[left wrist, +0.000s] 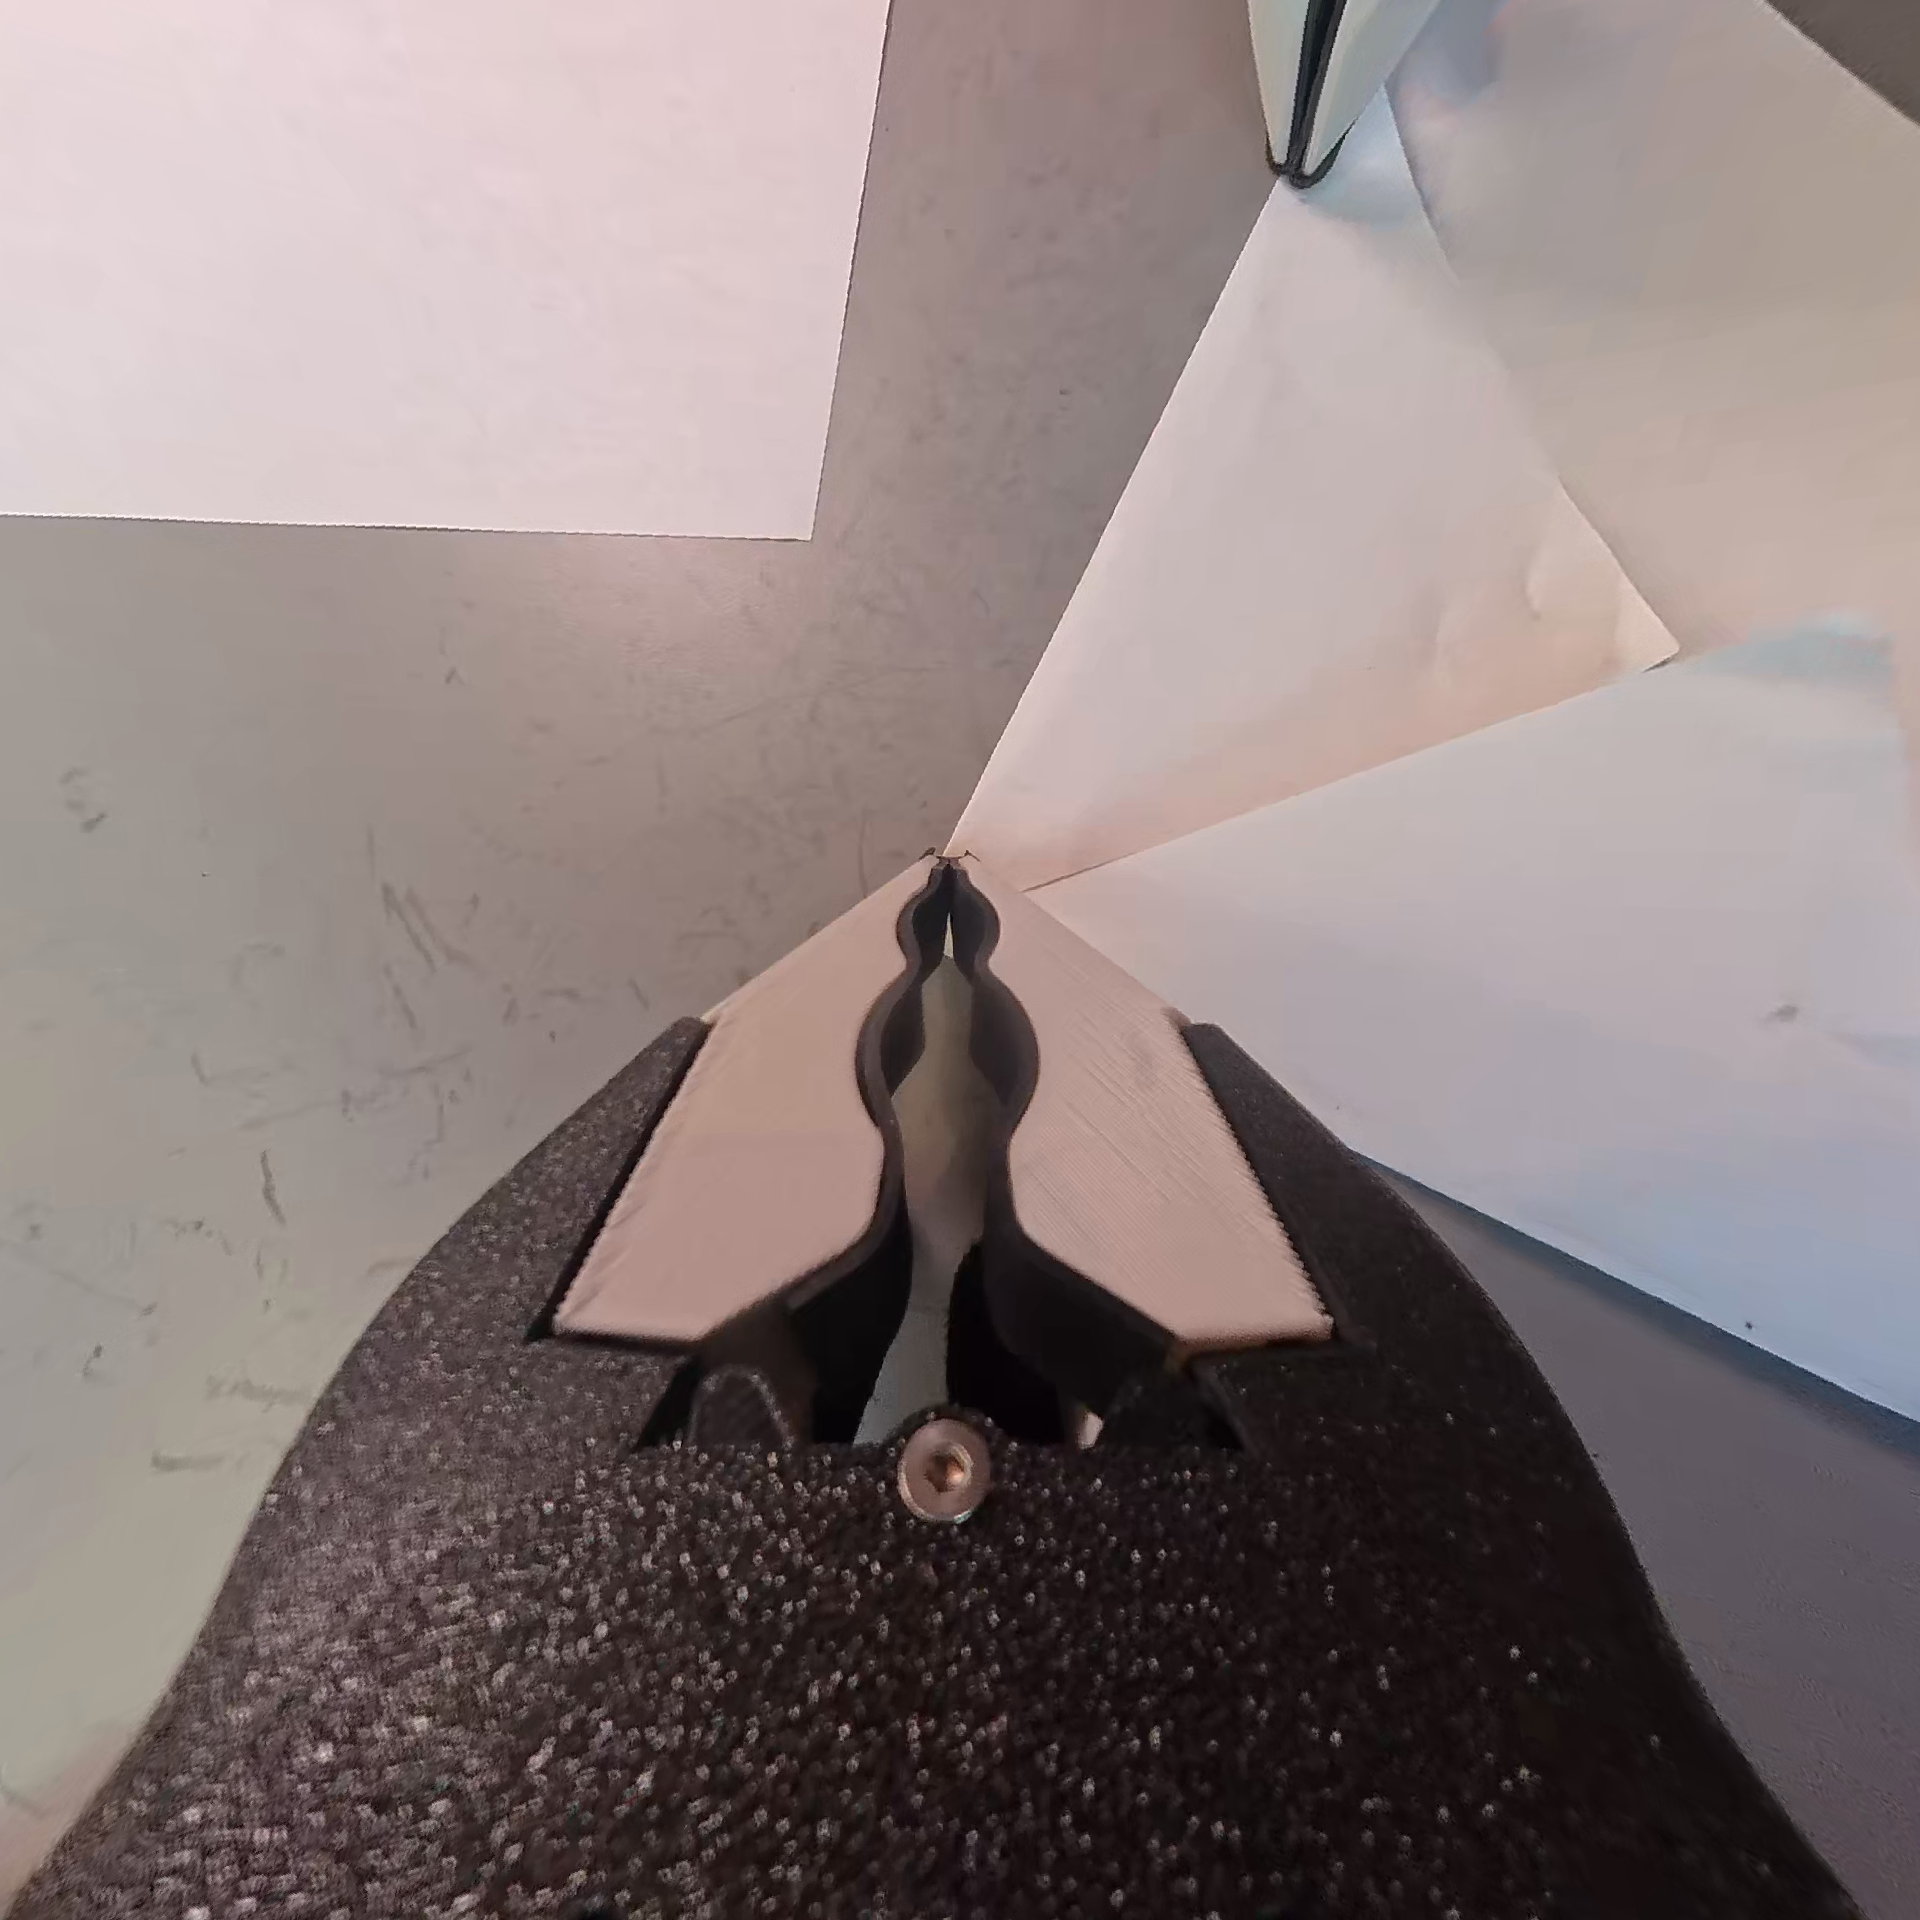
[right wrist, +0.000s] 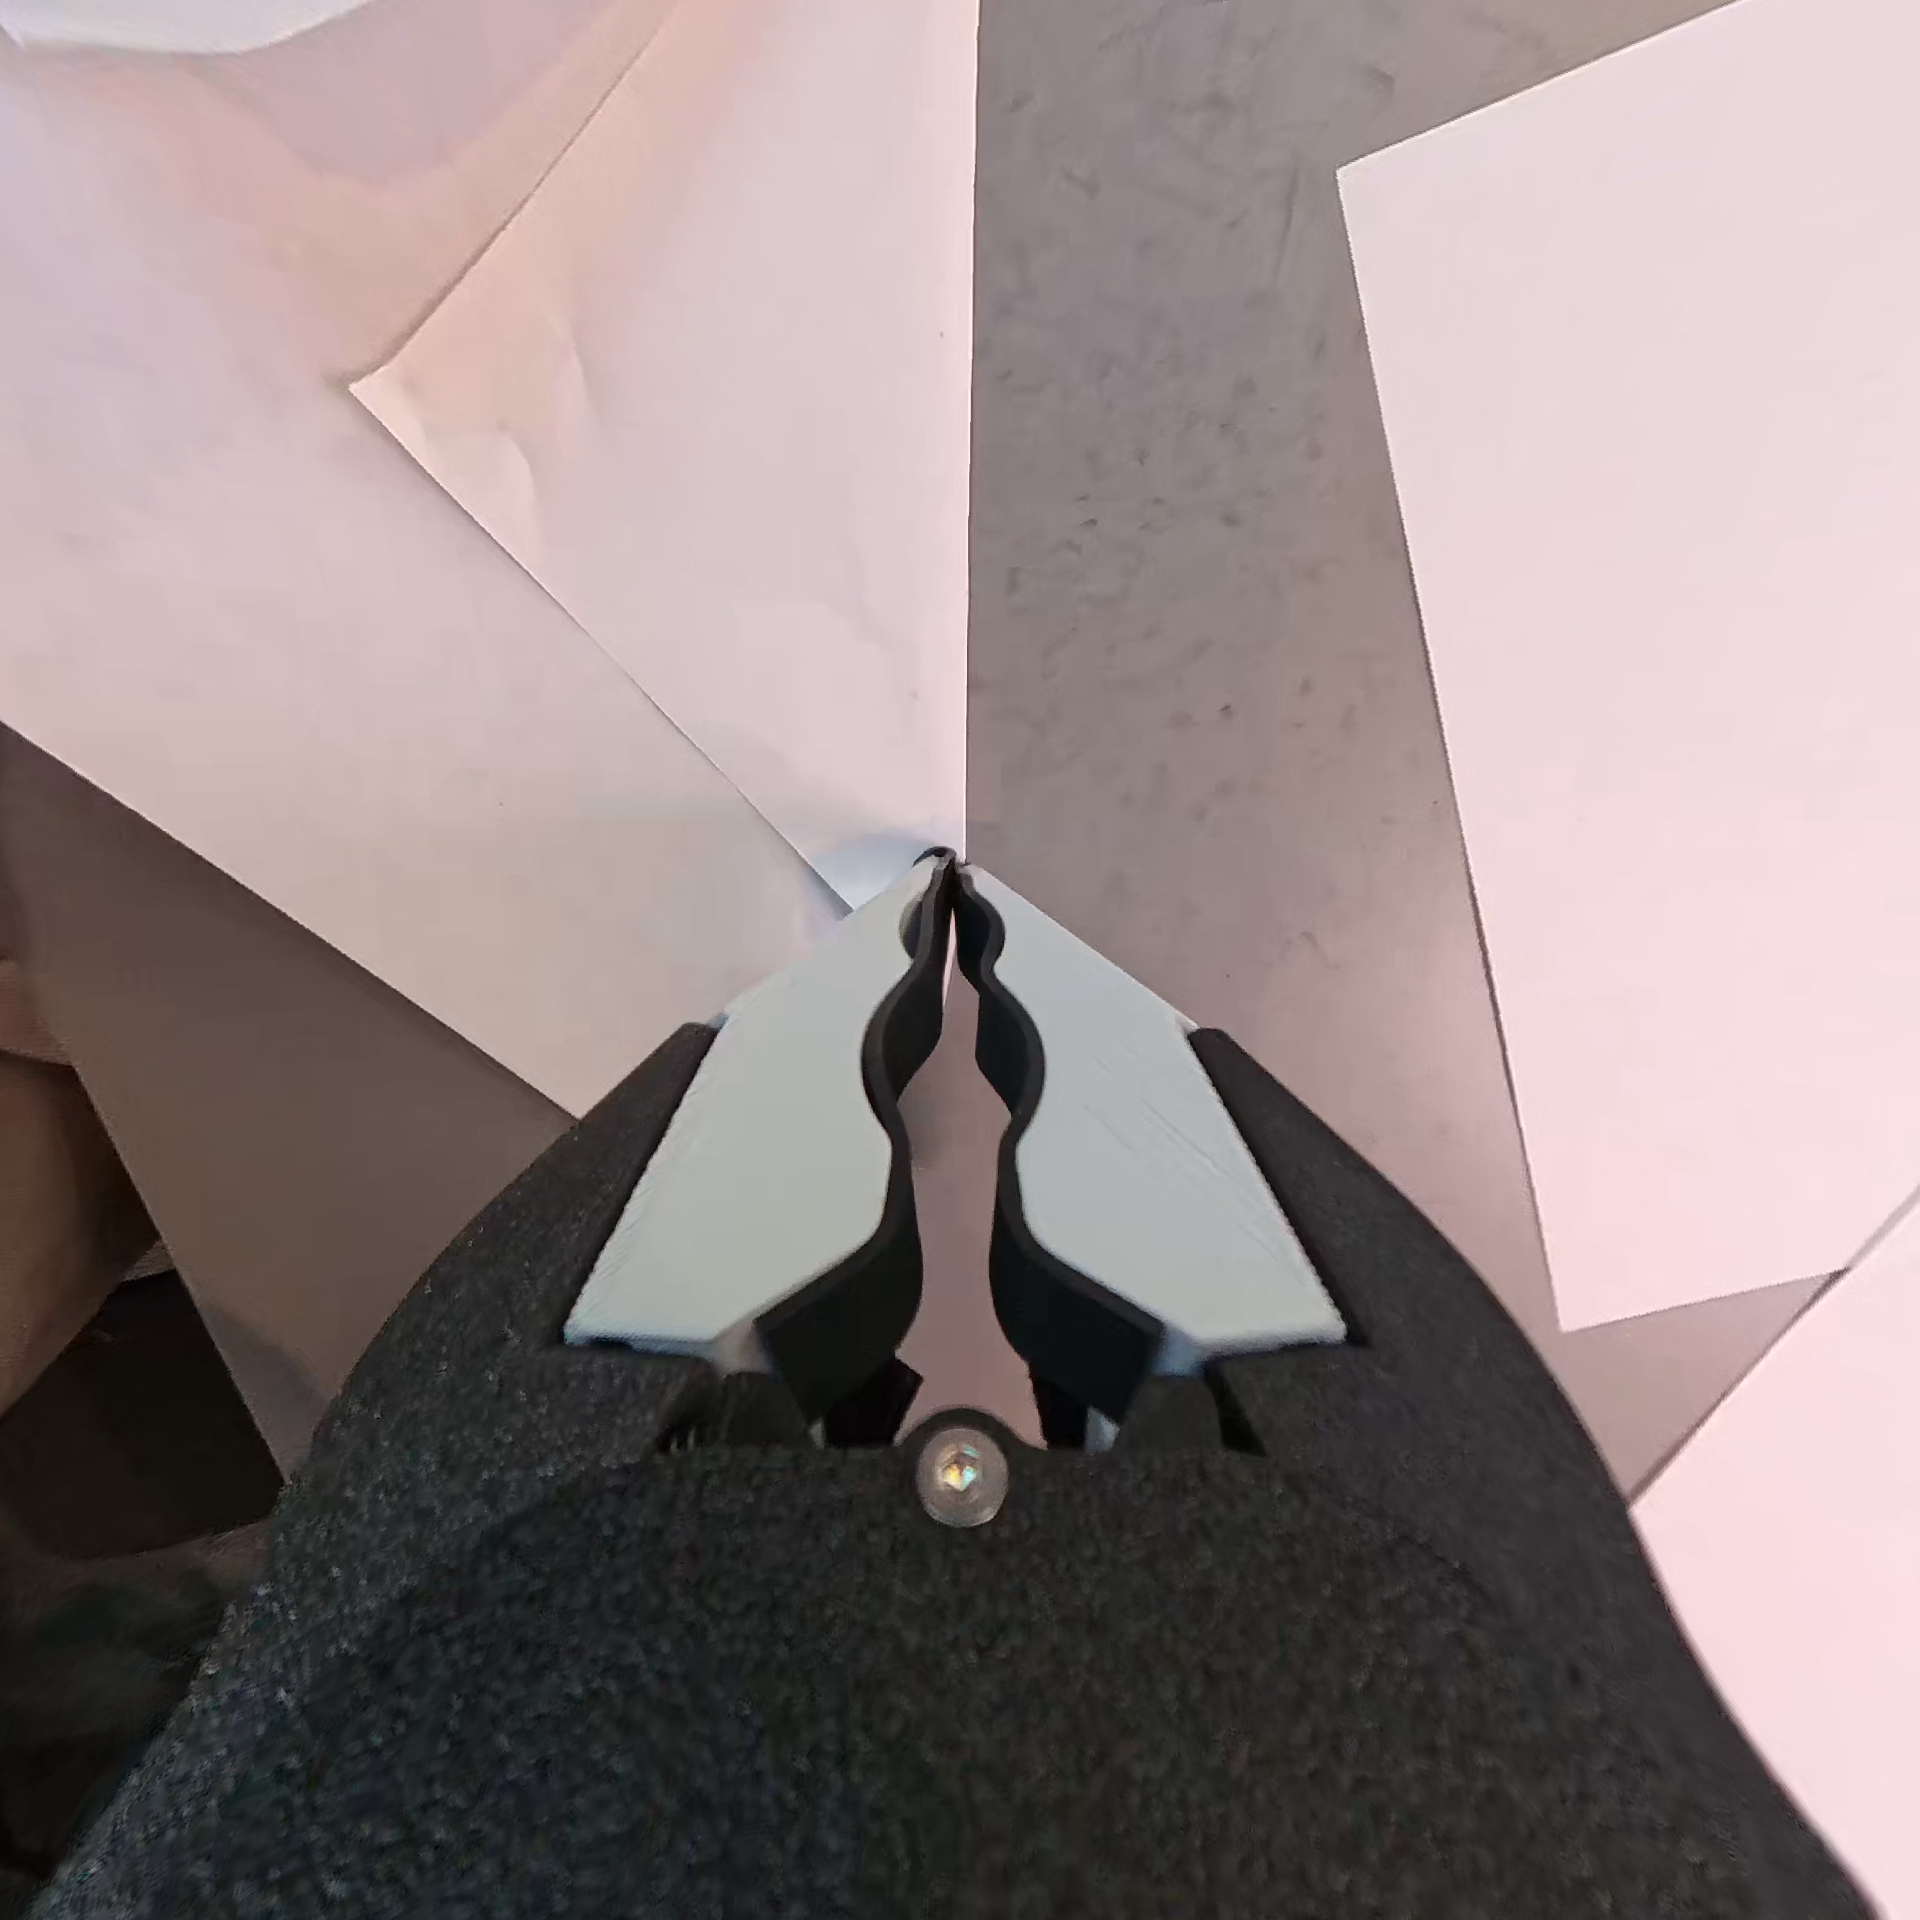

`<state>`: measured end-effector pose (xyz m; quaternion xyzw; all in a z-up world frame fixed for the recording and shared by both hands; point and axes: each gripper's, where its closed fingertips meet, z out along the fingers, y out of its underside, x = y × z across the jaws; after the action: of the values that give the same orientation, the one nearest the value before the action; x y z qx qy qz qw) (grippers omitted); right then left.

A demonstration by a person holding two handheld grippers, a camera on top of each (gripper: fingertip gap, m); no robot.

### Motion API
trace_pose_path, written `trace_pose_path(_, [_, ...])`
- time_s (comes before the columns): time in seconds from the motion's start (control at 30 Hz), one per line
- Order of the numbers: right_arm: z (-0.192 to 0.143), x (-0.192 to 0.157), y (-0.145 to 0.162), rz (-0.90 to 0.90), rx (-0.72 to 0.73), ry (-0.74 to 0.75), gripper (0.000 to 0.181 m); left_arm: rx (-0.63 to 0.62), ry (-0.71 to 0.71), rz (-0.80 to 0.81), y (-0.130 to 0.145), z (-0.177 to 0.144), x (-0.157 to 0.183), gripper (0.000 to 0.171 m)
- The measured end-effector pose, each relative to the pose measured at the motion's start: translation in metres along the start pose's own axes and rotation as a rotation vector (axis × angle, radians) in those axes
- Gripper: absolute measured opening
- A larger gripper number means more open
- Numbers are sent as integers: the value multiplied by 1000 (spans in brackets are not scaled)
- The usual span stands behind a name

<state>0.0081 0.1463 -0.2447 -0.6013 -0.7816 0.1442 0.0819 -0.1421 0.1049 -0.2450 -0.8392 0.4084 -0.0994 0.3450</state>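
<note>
Left gripper (left wrist: 951, 868): I've got it pinched closed on the folded sheet (left wrist: 1507, 1039), corner at 3 o'clock.
Right gripper (right wrist: 945, 862): clamped on that sheet's (right wrist: 623, 520) edge, paper fanning toward 10 o'clock.
Desk (left wrist: 416, 935): loose sheet (left wrist: 416, 260) at 11 o'clock.
Tip: I'd keep both pinches level.

The left gripper (left wrist: 951, 871) pinched a folded white sheet (left wrist: 1299, 644) by its corner above the grey tabletop (left wrist: 416, 831); another sheet (left wrist: 416, 249) lay beyond.

Each camera sits right behind its own gripper and looks down along the fingers, very close to the grey table (left wrist: 312, 935), the left one (left wrist: 951, 868) and the right one (right wrist: 945, 860) both seeing the same white paper (left wrist: 1403, 1039) there.
</note>
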Motion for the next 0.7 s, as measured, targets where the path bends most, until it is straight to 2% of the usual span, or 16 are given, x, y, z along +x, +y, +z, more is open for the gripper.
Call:
trace_pose_path(0.17, [-5,-1,13,-13,-25,42,0,-1,0,0,0,0,0,0])
trace_pose_path(0.33, [-5,-1,14,-14,-28,62,0,-1,10,-7,0,0,0,0])
trace_pose_path(0.43, [-6,-1,19,52,5,36,0,-1,-7,4,0,0,0,0])
trace_pose_path(0.7, [-9,0,25,96,2,37,0,-2,-8,3,1,-1,-1,0])
